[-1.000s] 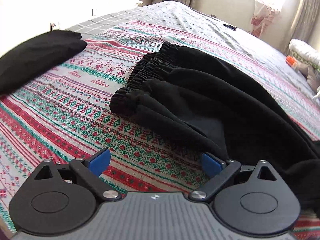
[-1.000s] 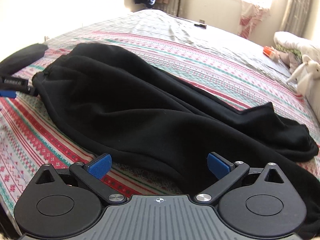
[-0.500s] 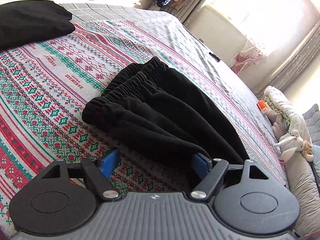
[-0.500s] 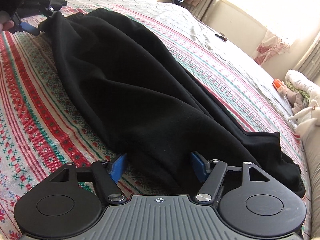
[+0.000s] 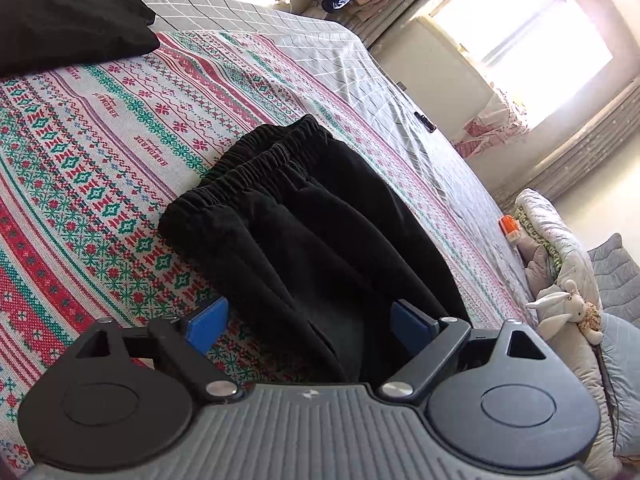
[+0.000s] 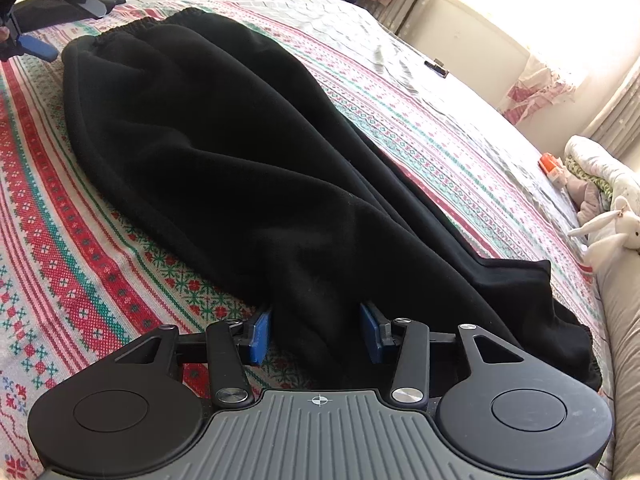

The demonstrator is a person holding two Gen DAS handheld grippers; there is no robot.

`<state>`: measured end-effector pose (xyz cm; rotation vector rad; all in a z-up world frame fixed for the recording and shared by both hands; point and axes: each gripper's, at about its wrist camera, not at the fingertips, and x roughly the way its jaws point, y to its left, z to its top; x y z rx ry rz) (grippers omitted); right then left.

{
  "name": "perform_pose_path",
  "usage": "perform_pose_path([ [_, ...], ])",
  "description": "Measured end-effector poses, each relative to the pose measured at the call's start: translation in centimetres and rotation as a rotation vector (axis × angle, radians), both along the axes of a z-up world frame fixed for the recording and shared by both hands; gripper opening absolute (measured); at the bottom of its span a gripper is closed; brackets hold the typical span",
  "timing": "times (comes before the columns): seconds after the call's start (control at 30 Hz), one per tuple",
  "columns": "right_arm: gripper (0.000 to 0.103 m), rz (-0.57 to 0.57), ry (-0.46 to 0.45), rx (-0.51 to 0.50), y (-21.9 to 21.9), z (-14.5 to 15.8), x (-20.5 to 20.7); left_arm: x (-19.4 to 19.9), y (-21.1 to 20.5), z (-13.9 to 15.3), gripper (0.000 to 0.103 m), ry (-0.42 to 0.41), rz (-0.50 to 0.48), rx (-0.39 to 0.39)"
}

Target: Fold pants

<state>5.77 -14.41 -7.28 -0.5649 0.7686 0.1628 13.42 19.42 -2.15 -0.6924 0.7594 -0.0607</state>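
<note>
Pants [image 5: 320, 232]: black, lying lengthwise on the bed, elastic waistband [image 5: 248, 168] bunched at the far end in the left view; in the right view the legs run toward the near right, with the hems [image 6: 560, 320] close to the bed's edge.
Left gripper [image 5: 310, 322]: blue pads spread wide, one pad [image 5: 206, 322] over the blanket, the other [image 5: 412, 320] against black cloth — a fold of the pants lies between them, not pinched.
Right gripper [image 6: 316, 334]: blue pads partly closed around a bunch of pants fabric, a pad [image 6: 260, 336] just beside the cloth; whether they press it cannot be told.
Blanket [image 5: 80, 168]: knitted bands of red, green and white; a woven word repeats along one band, roughly "BARONADE" or similar — too small to read with certainty.
Grey sheet [image 5: 320, 56]: white grid lines, beyond the blanket.
Dark bundle [image 5: 68, 24]: black, folded, at the far left corner of the bed.
Remote [image 5: 425, 121]: small, dark, on the grey sheet.
Plush rabbit [image 5: 560, 312]: white, lying on bedding at the right.
Orange item [image 5: 509, 227]: small, near the rolled quilt [image 5: 556, 232]; any label unreadable.
</note>
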Motion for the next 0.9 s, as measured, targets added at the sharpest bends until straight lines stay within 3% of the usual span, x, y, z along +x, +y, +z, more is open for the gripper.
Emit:
perform_pose_path([
  [0.07,0.043,0.012,-0.006,-0.017,0.2,-0.1,-0.2,0.1,0.0,0.0,0.103,-0.009,0.011,0.001],
  [0.2,0.043,0.020,-0.036,-0.050,0.8,-0.5,-0.1,1.3,-0.3,-1.0,0.102,0.077,0.052,0.064],
  [0.37,0.042,0.032,-0.068,-0.071,1.2,-0.9,-0.2,1.9,-0.3,-2.0,0.084,0.101,0.092,0.093],
  [0.4,0.040,0.036,-0.071,-0.072,1.2,-0.9,-0.2,2.0,-0.4,-2.1,0.075,0.096,0.100,0.113],
  [0.47,0.018,0.051,-0.040,-0.070,1.4,-0.9,-0.2,2.3,-0.6,-2.2,0.055,0.079,0.105,0.156],
  [0.53,0.011,0.051,-0.009,-0.040,1.2,-0.6,-0.2,2.3,-0.9,-2.2,0.018,0.058,0.103,0.200],
  [0.77,0.008,0.009,0.093,0.174,0.0,2.6,-0.9,0.0,0.7,-0.6,0.015,0.022,0.182,0.311],
  [0.9,0.008,0.062,0.164,0.282,0.5,4.0,-2.7,-1.8,2.6,0.6,0.014,0.009,0.237,0.359],
])
